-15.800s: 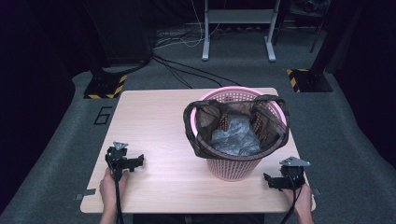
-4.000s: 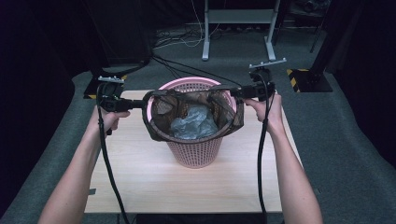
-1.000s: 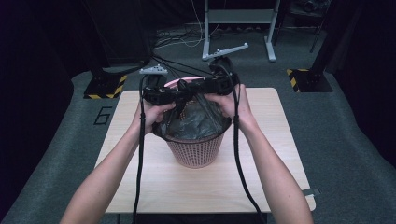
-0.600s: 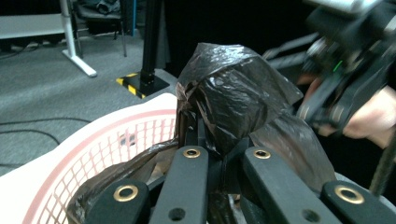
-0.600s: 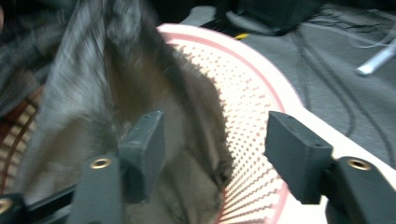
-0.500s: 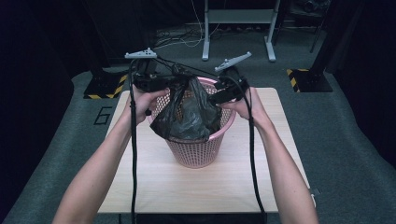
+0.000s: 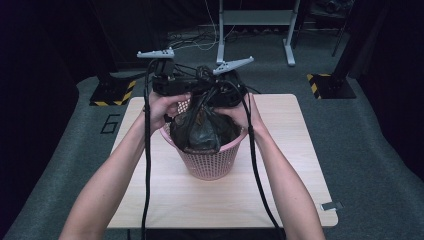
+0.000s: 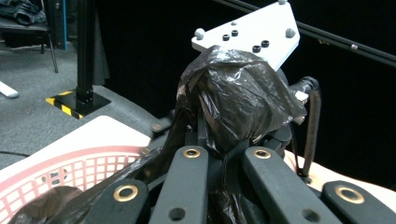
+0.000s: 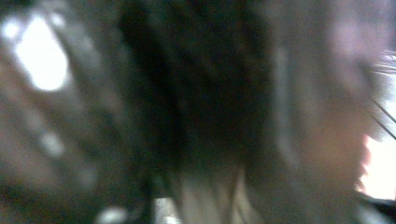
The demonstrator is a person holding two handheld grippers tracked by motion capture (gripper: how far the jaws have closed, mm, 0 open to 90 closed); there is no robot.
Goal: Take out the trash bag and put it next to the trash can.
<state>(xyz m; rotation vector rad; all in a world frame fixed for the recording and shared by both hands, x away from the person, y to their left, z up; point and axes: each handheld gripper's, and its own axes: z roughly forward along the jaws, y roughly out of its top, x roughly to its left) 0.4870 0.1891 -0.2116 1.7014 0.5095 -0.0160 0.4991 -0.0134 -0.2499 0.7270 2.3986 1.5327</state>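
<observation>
Now black bag (image 8: 233,98) bunched between left gripper (image 8: 224,156) fingers, above basket (image 7: 210,162).

Numeral 6 on the floor (image 7: 111,123)

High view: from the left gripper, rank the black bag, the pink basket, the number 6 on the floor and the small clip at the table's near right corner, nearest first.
Measured from the left gripper:
1. black bag, clamped in its jaws.
2. pink basket, just below.
3. number 6, on the floor, left of the table.
4. small clip, near right corner, farthest.
</observation>
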